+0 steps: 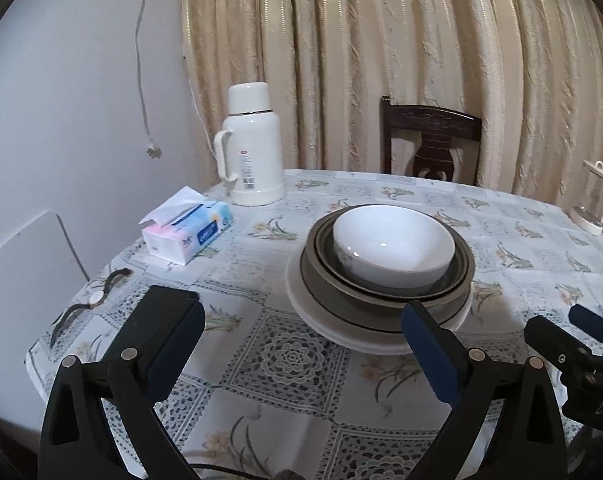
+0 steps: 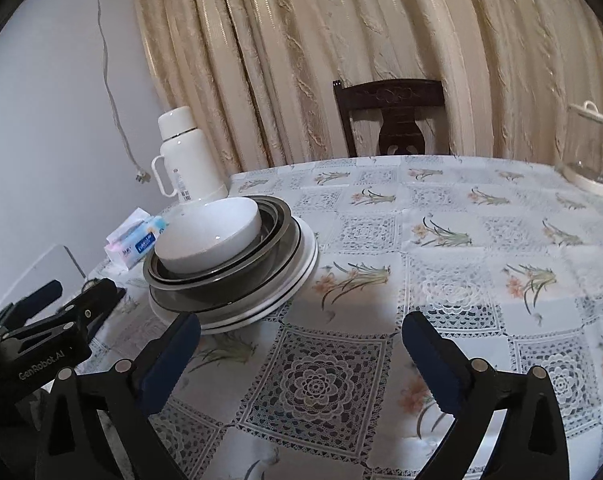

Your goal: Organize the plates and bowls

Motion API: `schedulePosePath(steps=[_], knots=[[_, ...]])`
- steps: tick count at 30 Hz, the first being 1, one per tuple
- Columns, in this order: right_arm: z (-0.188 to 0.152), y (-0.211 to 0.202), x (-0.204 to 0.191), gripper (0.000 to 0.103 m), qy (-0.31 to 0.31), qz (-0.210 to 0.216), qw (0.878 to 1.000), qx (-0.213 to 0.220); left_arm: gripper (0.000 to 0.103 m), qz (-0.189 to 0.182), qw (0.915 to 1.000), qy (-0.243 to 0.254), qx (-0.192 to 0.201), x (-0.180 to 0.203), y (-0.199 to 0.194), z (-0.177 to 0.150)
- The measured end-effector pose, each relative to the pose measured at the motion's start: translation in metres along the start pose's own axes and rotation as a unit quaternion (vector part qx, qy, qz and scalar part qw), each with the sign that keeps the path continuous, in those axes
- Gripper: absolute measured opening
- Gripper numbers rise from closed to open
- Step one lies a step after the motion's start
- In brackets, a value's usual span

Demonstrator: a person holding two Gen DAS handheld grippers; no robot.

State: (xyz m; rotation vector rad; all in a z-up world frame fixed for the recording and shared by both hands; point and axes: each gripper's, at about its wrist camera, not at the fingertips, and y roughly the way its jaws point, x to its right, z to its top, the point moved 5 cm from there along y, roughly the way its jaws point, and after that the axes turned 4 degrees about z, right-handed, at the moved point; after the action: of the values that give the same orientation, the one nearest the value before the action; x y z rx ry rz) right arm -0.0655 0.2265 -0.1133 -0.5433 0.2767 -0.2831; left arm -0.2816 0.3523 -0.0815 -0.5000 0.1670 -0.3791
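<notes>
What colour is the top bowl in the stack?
White; the top bowl sits nested in dark grey metal bowls. Clearest in the left wrist view.

On my worktop (image 1: 301, 416) I count one white bowl (image 1: 389, 240), nested on top of what look like two metal bowls (image 1: 381, 300), with two white plates (image 1: 333, 328) at the bottom of that single stack, though the exact number of plates is hard to tell from the rims. Beyond the stack I count one white thermos (image 1: 253, 148), one tissue pack (image 1: 189, 230), one wristwatch (image 1: 95, 298) and one glass kettle (image 2: 587, 152), plus one dark chair (image 2: 393, 120) behind the worktop. Of my own tools I count two: my left gripper (image 1: 301, 350) and my right gripper (image 2: 301, 354), each with two jaws.
</notes>
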Motion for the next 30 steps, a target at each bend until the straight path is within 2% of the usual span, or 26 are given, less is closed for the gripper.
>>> schedulePosePath(steps=[7,14,18,21,30], knots=[[0.0,0.007,-0.006,0.103,-0.011,0.009,1.0,-0.013,0.099,-0.007,0.9999,0.006,-0.009,0.002,0.006,-0.006],[0.003,0.016,-0.011,0.103,-0.031,-0.011,0.999,-0.028,0.099,-0.008,0.9998,0.004,-0.018,0.001,0.015,-0.01],[0.005,0.021,-0.016,0.103,-0.035,-0.004,0.999,-0.037,0.099,-0.008,0.9997,0.004,-0.022,-0.001,0.02,-0.012],[0.004,0.031,-0.019,0.103,-0.036,0.007,0.997,-0.067,0.099,-0.009,0.9996,0.004,-0.025,-0.002,0.023,-0.013],[0.003,0.042,-0.029,0.103,-0.049,0.019,0.996,-0.077,0.099,-0.011,0.9992,0.003,-0.038,-0.005,0.035,-0.016]])
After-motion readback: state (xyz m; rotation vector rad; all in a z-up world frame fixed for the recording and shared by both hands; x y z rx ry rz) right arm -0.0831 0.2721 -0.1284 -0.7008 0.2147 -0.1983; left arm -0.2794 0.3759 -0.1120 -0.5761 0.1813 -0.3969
